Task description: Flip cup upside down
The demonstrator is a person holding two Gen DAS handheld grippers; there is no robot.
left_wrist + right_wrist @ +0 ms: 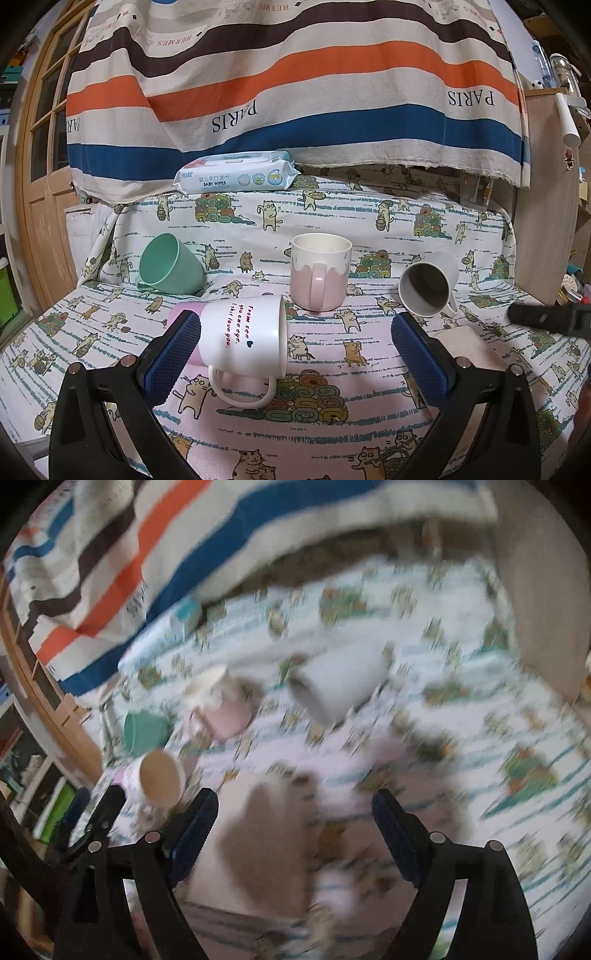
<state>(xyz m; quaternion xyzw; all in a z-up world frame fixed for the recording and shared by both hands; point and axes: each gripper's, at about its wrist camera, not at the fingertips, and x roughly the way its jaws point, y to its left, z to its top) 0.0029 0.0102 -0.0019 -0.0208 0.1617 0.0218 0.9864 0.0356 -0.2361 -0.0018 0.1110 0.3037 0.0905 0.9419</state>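
A white mug with red writing lies on its side on the cat-print cloth, mouth to the right, handle toward me. My left gripper is open; its left pad touches or nearly touches the mug's base, the right pad stands well clear. A pink-and-white mug stands upright behind it. A green cup and a grey-white mug lie on their sides. The right wrist view is blurred. My right gripper is open and empty above the cloth; the white mug shows at its left.
A pack of baby wipes lies at the back under a striped hanging cloth. A wooden door is at the left and a cabinet side at the right. The right gripper's tip shows at the right edge.
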